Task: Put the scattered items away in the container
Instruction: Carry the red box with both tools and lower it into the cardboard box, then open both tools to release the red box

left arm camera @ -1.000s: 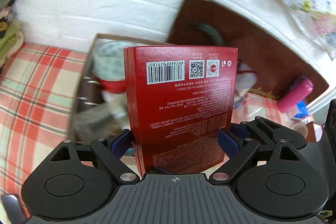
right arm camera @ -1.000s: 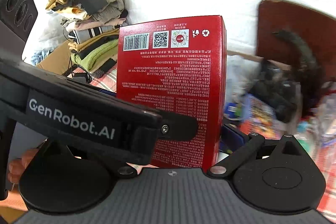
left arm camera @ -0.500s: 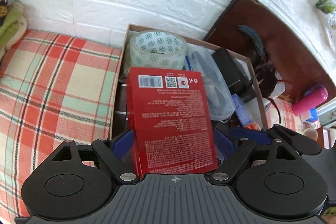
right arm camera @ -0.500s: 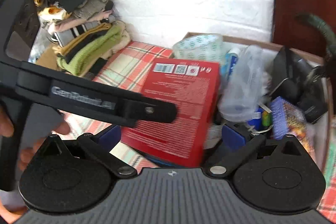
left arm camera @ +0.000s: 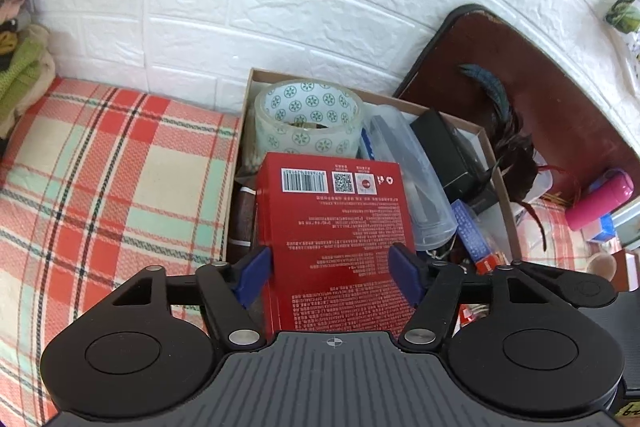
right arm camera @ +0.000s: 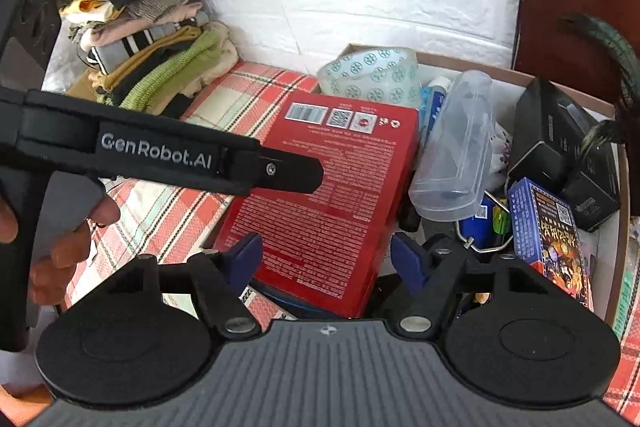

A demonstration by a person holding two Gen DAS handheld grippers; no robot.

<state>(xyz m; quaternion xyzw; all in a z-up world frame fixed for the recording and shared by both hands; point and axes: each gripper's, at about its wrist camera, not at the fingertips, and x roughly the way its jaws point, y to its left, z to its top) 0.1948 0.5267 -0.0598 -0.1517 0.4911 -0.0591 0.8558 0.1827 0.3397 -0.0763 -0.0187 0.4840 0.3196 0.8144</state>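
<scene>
A flat red box point(left arm camera: 334, 239) with a barcode lies tilted on top of the items in the open cardboard box point(left arm camera: 502, 195) against the white wall. My left gripper point(left arm camera: 332, 277) stands around its near end, blue pads close to both sides; whether they still touch it is unclear. In the right wrist view the red box point(right arm camera: 332, 195) lies between my right gripper's point(right arm camera: 326, 261) blue pads, which stand open and apart from it. The cardboard box point(right arm camera: 572, 93) also holds a patterned tape roll point(left arm camera: 308, 117), a clear plastic case point(right arm camera: 456, 155), a black box point(right arm camera: 560, 147) and a blue card pack point(right arm camera: 550, 235).
The plaid cloth point(left arm camera: 100, 179) covers the surface left of the box. Folded clothes point(right arm camera: 140, 39) are piled at the far left. A dark wooden board point(left arm camera: 532, 99) with feathers leans behind the box. A pink bottle point(left arm camera: 600, 201) lies at the right. The left gripper's arm point(right arm camera: 160, 151) crosses the right view.
The red box went from upright in both grippers to lying down in the cardboard box. The right gripper let go and opened; both grippers drew back a little.
</scene>
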